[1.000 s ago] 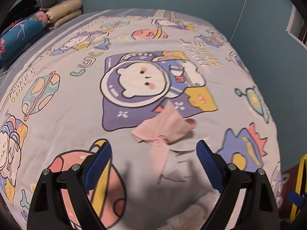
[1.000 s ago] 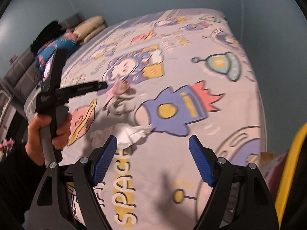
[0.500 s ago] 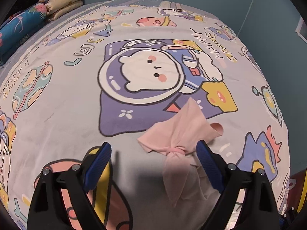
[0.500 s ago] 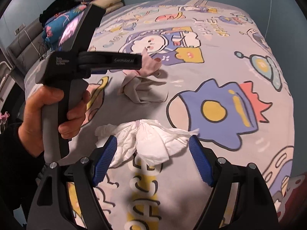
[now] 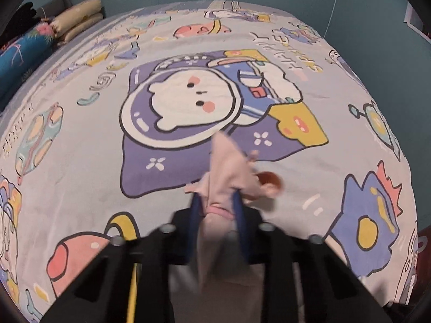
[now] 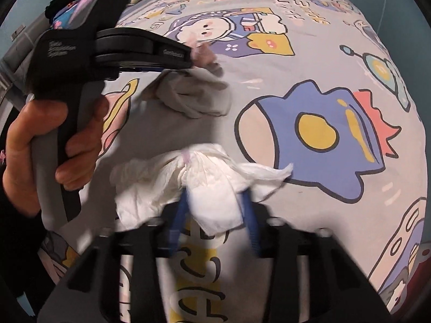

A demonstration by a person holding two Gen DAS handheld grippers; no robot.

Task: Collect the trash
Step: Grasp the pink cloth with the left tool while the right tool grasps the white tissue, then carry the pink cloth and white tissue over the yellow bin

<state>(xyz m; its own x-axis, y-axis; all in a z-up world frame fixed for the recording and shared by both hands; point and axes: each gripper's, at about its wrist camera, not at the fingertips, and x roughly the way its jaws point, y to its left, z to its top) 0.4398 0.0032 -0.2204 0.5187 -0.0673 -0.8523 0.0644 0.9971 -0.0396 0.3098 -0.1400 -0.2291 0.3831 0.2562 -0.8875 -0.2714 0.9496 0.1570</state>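
Observation:
A crumpled pink tissue (image 5: 229,169) lies on the cartoon-print bed sheet (image 5: 80,145). My left gripper (image 5: 216,202) has its blue jaws closing on it, the pads pressing its bunched middle. From the right wrist view the same left gripper (image 6: 190,55) pinches the pink tissue (image 6: 204,53), with a grey tissue (image 6: 196,97) just beneath it. A white crumpled tissue (image 6: 204,183) lies nearer. My right gripper (image 6: 215,196) is closing on it, pads squeezing its centre. A hand (image 6: 54,140) holds the left gripper's handle.
Pillows (image 5: 78,18) and a blue floral bolster (image 5: 18,53) lie at the bed's far left end. Teal walls (image 5: 390,53) surround the bed, whose right edge drops off close by. A small orange-brown scrap (image 5: 269,181) sits beside the pink tissue.
Both grippers dropped toward the bed and went from wide open to closed, the left on the pink tissue, the right on the white one. The right wrist view swung over the white tissue.

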